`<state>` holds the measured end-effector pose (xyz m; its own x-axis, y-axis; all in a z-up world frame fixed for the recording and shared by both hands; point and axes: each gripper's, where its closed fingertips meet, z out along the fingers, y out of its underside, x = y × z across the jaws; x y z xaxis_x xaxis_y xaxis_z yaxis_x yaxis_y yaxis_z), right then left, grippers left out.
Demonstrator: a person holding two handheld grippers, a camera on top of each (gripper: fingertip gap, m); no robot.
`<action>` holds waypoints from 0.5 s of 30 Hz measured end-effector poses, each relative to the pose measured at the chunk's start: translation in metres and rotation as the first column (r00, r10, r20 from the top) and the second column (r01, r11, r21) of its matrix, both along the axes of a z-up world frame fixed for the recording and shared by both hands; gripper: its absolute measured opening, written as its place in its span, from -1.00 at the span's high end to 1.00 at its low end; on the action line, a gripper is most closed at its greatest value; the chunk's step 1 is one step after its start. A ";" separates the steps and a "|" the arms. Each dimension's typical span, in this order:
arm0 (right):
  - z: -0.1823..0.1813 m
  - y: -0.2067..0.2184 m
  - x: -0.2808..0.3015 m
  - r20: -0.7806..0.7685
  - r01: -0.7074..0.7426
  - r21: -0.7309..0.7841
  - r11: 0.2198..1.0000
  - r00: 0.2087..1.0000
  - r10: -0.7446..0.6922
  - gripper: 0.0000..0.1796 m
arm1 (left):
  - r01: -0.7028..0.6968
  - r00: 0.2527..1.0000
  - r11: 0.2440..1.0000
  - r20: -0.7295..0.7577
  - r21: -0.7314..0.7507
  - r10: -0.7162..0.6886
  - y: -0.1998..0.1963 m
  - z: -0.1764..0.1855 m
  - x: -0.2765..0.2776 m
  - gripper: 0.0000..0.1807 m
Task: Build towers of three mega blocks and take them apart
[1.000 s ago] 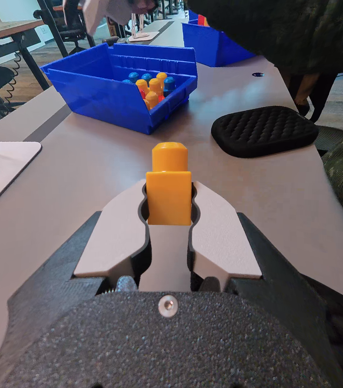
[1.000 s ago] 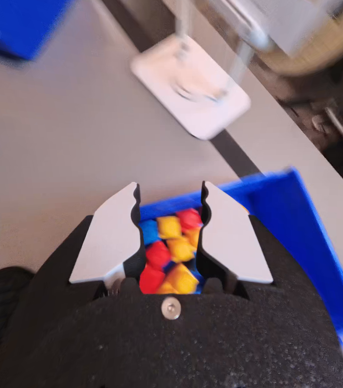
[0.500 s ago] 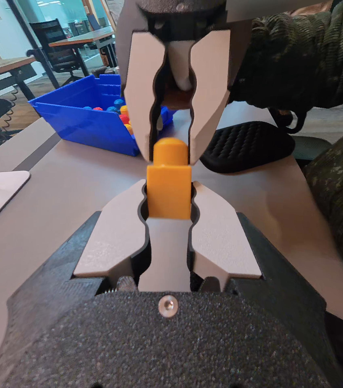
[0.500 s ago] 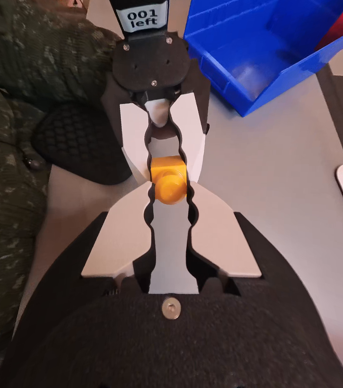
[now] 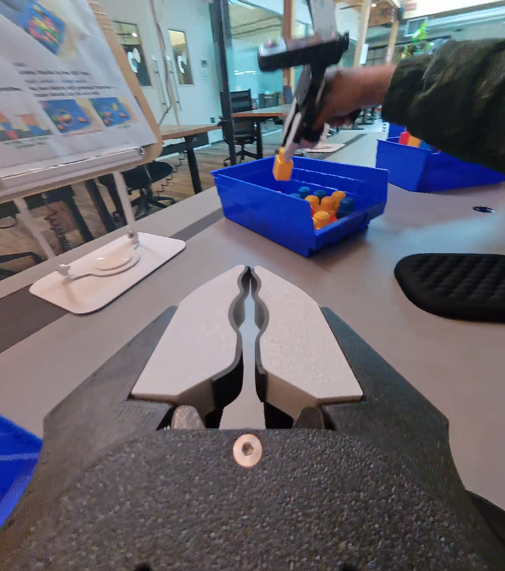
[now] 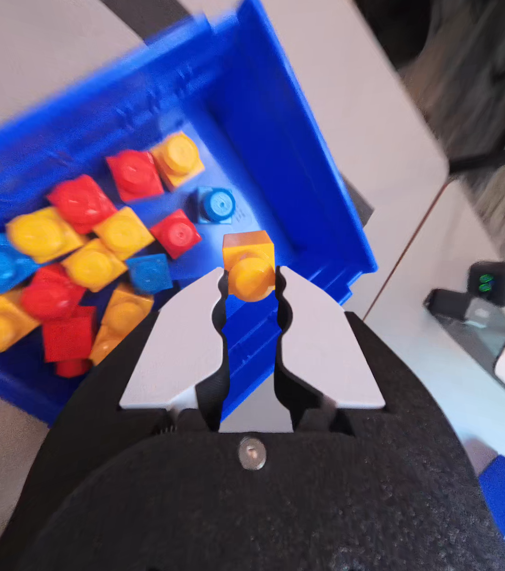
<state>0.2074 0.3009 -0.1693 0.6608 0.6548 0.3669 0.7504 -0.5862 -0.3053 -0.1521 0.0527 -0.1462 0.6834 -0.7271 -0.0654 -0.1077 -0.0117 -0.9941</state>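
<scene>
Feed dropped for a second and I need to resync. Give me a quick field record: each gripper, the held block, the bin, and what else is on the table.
left gripper: shut, empty, low over the table
right gripper: shut on the stud of the orange block
orange block: in the air over the blue bin, not released
blue bin: holds loose red, orange and blue blocks
also on table: black pad, white stand base carrying an instruction sheet, second blue bin farther back
</scene>
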 end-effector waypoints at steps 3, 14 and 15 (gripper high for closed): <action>-0.043 0.006 0.008 -0.002 0.046 -0.136 0.990 0.999 -0.046 0.67 | -0.071 0.997 0.997 0.014 0.010 0.071 0.008 0.002 -0.014 1.00; -0.067 -0.009 -0.021 -0.198 -0.032 -0.269 0.963 0.980 -0.023 0.59 | -0.506 0.856 0.862 0.113 -0.006 0.504 0.062 0.020 -0.132 0.90; -0.060 -0.008 -0.025 -0.234 -0.039 -0.232 0.972 0.972 -0.017 0.56 | -0.560 0.822 0.829 0.117 -0.009 0.557 0.069 0.025 -0.152 0.86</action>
<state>0.1825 0.2930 -0.2290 0.7019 0.7111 0.0402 0.6816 -0.6542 -0.3279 -0.3038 0.1220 -0.1216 0.9757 -0.2180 0.0215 0.0194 -0.0117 -0.9997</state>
